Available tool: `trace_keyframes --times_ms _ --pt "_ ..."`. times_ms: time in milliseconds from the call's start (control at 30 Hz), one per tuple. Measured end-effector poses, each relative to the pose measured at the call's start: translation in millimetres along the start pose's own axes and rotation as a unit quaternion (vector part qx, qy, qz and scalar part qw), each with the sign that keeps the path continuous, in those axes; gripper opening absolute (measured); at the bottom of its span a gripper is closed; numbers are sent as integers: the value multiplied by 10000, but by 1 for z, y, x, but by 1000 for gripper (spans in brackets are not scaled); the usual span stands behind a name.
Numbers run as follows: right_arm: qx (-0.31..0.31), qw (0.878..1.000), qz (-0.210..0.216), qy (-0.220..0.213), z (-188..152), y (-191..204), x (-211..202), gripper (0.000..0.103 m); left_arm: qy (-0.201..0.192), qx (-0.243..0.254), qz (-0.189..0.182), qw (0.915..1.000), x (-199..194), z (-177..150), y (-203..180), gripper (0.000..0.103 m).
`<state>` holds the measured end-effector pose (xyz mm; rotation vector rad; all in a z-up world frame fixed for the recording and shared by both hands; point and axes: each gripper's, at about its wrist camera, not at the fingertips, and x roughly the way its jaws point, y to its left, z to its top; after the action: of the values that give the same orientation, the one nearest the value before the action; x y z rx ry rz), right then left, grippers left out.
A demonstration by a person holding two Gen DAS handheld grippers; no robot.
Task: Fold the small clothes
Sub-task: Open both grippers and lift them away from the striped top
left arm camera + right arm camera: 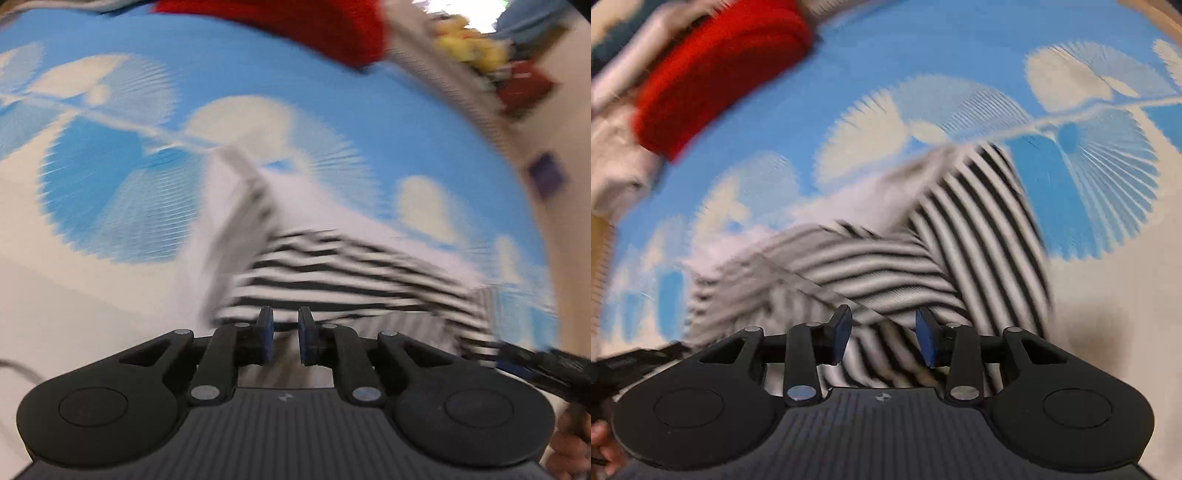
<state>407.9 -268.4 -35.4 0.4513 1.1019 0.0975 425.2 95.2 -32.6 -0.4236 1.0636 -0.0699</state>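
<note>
Striped garment point(332, 280), black and white, lies on a blue cloth with pale fan-shaped motifs point(332, 92). Both views are heavily blurred. In the right wrist view the garment point(886, 266) shows stripes running in two directions that meet along a diagonal line; a plain white part extends toward the upper left.

Left gripper point(285, 338): its blue pads point(266, 334) stand a narrow gap apart, with nothing seen between them. Striped fabric lies just beyond and beneath the tips; contact cannot be confirmed.

Right gripper point(882, 338): pads spread wider, with striped fabric visible through the gap, not clamped. Whether the tips touch the fabric cannot be told. This tool also shows at the right edge of the left view, beside the garment's corner.

Red knitted item point(295, 26) rests at the far edge of the blue cloth, well apart from the garment. Yellow and dark red objects point(469, 48) beyond it are too blurred to identify.
</note>
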Motion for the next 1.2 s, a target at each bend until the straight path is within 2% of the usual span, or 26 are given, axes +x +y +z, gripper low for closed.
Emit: trace_keyframes --times_ms 100,133,167,200,233,300,333,400,433,500,600,667,733,833,933,1067,1133,1200 --pt "-27 9998 161 -116 3 6 -2 41 158 428 -818 9956 1 -10 -24 17" --pt "-51 9998 179 -70 4 7 1 41 335 551 -1027 9926 5 -16 -31 22" --pt "-97 9998 169 68 3 7 6 42 526 689 -1049 9907 11 -21 -37 24" --pt "-180 9994 80 287 1 7 13 43 725 852 -880 9898 19 -26 -41 27" --pt "-287 9979 -144 565 -2 6 24 43 1003 1075 -399 9883 31 -33 -43 28" --pt "-376 9928 -683 911 -10 -1 44 40 1339 1241 485 9820 49 -39 -36 20" --pt "-340 9927 -664 949 -12 -5 46 39 1307 1129 630 9830 49 -36 -29 12" --pt "-271 9942 -554 876 -8 -3 40 39 1030 899 514 9893 34 -23 -22 12" --pt "-314 9957 -468 731 -6 -1 32 41 756 870 449 9923 23 -16 -20 13" --pt "-536 9967 -379 476 -3 4 20 43 507 866 534 9935 14 -11 -13 13" --pt "-611 9945 -641 564 -6 -4 25 43 902 897 1113 9856 27 -15 2 13" --pt "-508 9909 -962 799 -11 -17 37 43 1028 929 1185 9832 31 -20 9 13" --pt "-336 9908 -1025 815 -11 -25 37 43 825 949 1131 9856 17 -17 8 13" --pt "-291 9949 -812 518 -7 -17 13 43 276 850 756 9931 -16 -9 6 16" --pt "-540 9967 -591 -109 -3 1 -27 43 -381 820 540 9944 -48 -4 -3 18" --pt "-574 9913 -404 -1110 -11 19 -98 43 -1141 1161 461 9856 -104 -20 -24 19" --pt "-580 9854 -252 -1579 -28 24 -140 44 -1318 1450 428 9797 -132 -35 -34 24" --pt "-709 9777 -36 -1976 -53 25 -179 49 -1435 1745 366 9735 -161 -55 -42 27"
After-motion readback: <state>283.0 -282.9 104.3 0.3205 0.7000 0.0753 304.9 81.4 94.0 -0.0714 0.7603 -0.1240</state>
